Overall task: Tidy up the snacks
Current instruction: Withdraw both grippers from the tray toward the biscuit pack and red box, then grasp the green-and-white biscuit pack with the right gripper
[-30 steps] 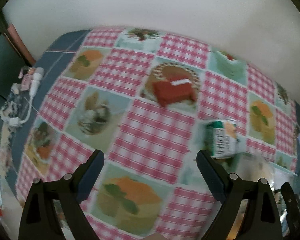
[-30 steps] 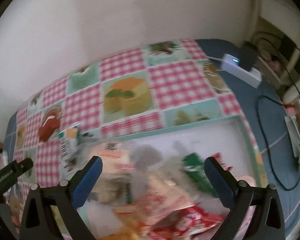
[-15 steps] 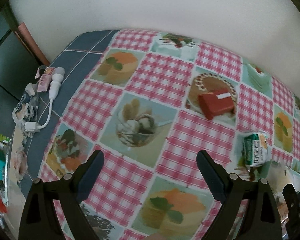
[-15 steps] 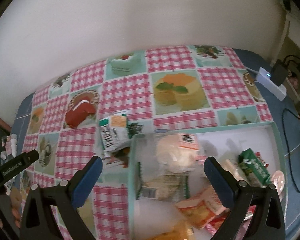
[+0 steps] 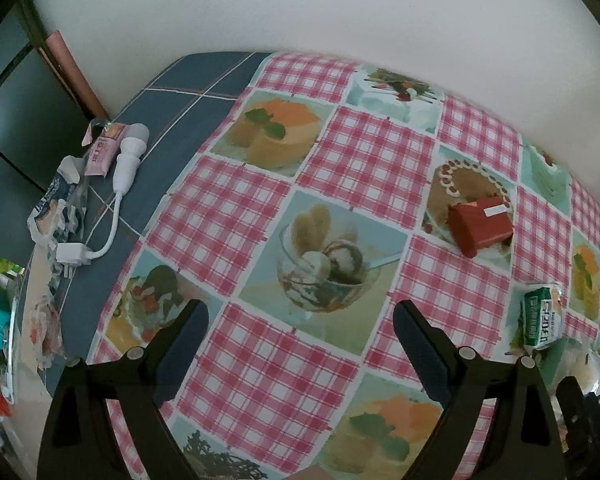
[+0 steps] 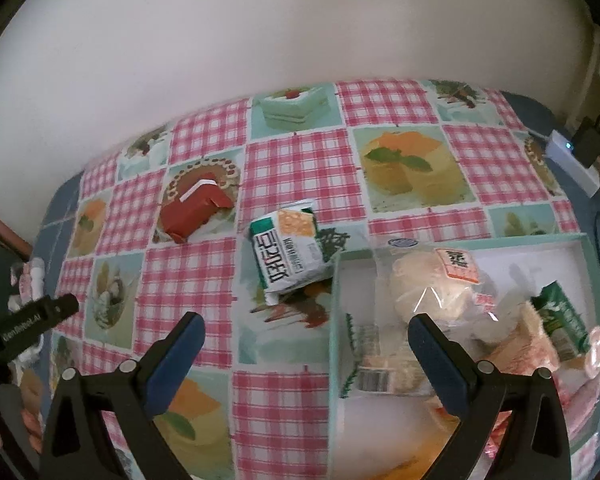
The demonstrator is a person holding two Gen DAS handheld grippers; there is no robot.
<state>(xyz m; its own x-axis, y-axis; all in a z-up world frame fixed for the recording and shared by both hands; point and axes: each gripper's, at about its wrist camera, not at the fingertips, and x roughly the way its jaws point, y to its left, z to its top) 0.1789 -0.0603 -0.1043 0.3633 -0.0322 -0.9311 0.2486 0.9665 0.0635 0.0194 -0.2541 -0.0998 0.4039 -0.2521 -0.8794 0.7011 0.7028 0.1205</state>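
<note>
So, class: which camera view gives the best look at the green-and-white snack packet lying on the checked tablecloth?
The right wrist view: the green-and-white snack packet lies near the centre, whole, with its printed face readable, beside the pale green box. The left wrist view shows it small and distorted at the right edge.

Red box (image 6: 194,210): lies tilted on the checked cloth, white strip on top.
Green-and-white packet (image 6: 288,254): flat, just beside the tray's corner.
Tray (image 6: 334,300): pale green rim, holding a wrapped bun (image 6: 428,284) and several packets, perhaps crackers.
</note>
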